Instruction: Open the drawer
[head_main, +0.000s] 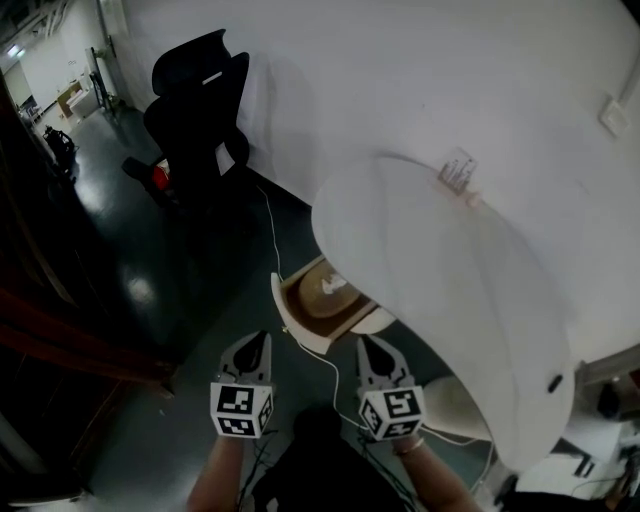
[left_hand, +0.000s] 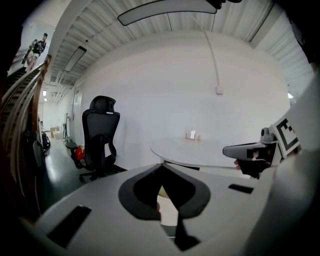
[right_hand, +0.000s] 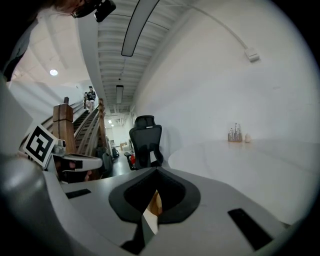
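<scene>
The drawer (head_main: 291, 316) stands pulled out from under the round white table (head_main: 440, 290), showing its tan wooden inside and a pale object (head_main: 334, 285) in it. Both grippers hang in front of it, apart from it, touching nothing. My left gripper (head_main: 258, 342) is shut and empty, just left of the drawer's white front. My right gripper (head_main: 369, 345) is also shut and empty, just right of the drawer. In the left gripper view the jaws (left_hand: 162, 167) meet, with the right gripper (left_hand: 252, 150) beside them. The right gripper view shows its jaws (right_hand: 156, 170) together and a strip of the drawer (right_hand: 155, 204) beyond.
A black office chair (head_main: 200, 110) stands on the dark floor at the back left. A white cable (head_main: 274, 228) runs across the floor to the table. A small holder (head_main: 457, 170) sits on the tabletop near the wall. Dark wooden stair rails (right_hand: 80, 130) lie to the left.
</scene>
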